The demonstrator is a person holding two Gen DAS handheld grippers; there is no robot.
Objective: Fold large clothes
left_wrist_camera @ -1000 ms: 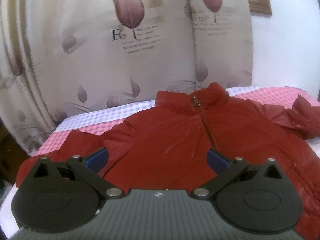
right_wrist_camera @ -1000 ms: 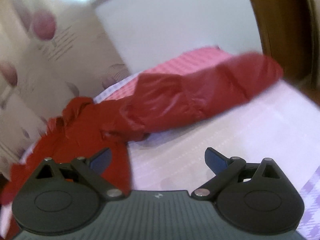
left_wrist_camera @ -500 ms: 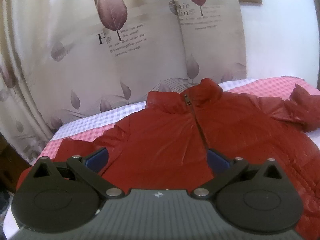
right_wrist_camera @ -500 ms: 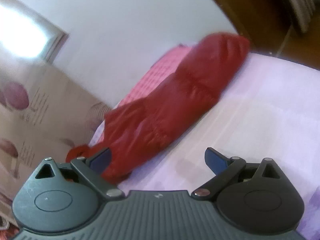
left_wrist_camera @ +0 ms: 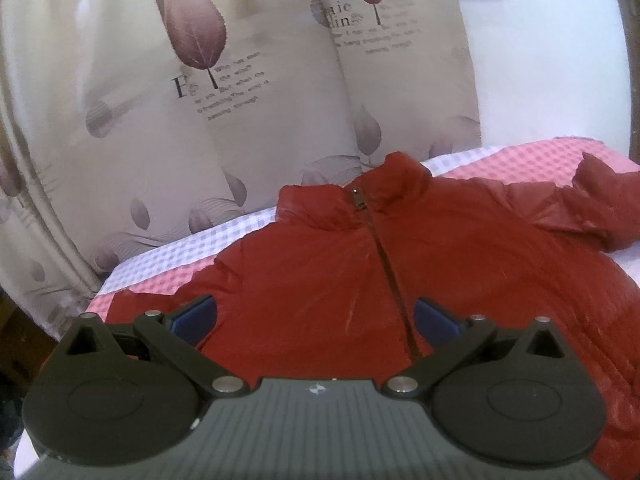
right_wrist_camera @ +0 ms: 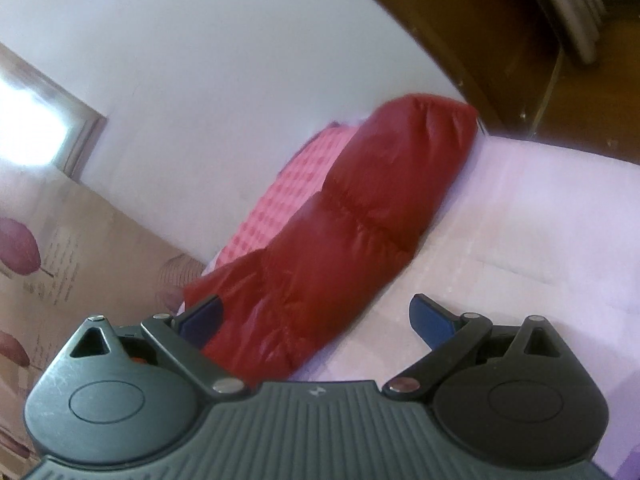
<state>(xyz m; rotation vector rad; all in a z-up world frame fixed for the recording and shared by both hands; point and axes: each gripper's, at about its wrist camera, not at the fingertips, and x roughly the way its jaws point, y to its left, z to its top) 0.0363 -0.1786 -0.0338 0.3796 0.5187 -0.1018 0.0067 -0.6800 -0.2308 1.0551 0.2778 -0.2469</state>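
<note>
red jacket spread on the bed, both hand-held grippers wide apart and empty

the red puffer jacket (left_wrist_camera: 352, 276) lies face up on the bed (left_wrist_camera: 168, 256), zipped to the collar, which points toward 12 o'clock at the leaf-print curtain (left_wrist_camera: 208, 92). the zipper (left_wrist_camera: 384, 264) runs down the middle of the front. in the left wrist view the left hand-held gripper (left_wrist_camera: 316, 318) hangs above the jacket's chest, its blue fingers (left_wrist_camera: 196, 316) spread, with nothing between them. one sleeve reaches out toward 3 o'clock over the pink checked cover (left_wrist_camera: 532, 160).

in the right wrist view the right hand-held gripper (right_wrist_camera: 316, 318) is above that sleeve (right_wrist_camera: 360, 224), which stretches from 7 o'clock up toward 1 o'clock across the pale sheet (right_wrist_camera: 540, 232). its fingers (right_wrist_camera: 432, 320) are also spread and hold nothing. a white wall (right_wrist_camera: 224, 52) stands behind, with dark wood (right_wrist_camera: 472, 32) at 1 o'clock.
</note>
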